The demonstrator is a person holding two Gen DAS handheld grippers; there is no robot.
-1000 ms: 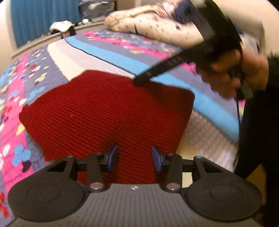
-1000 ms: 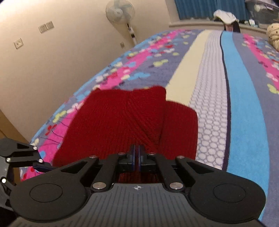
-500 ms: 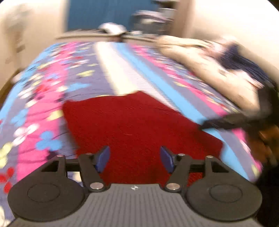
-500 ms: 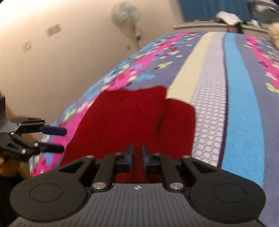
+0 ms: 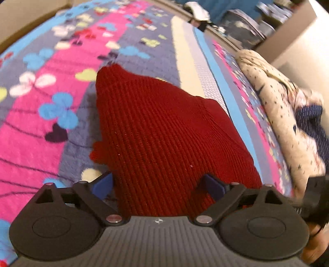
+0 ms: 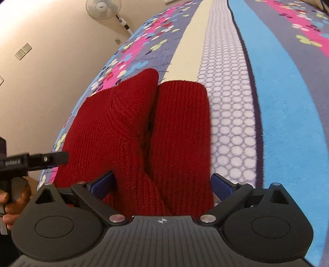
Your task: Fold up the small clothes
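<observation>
A red knitted garment [image 5: 164, 133] lies folded on the patterned bedspread [image 5: 51, 92]. My left gripper [image 5: 158, 184] is open, its blue pads either side of the garment's near edge. In the right wrist view the garment [image 6: 144, 133] shows a folded flap on the left and a second panel on the right, with a crease between them. My right gripper [image 6: 162, 184] is open wide over its near edge and holds nothing. The left gripper's finger [image 6: 47, 159] shows at the left of the right wrist view, beside the garment.
A cream spotted duvet [image 5: 277, 102] lies heaped along the right of the bed. A standing fan [image 6: 102, 9] and a beige wall with sockets [image 6: 23, 51] are on the left side. Clutter [image 5: 197, 12] sits at the bed's far end.
My right gripper has opened and let go of the garment. My left gripper has opened wider and swung round towards the garment's left side.
</observation>
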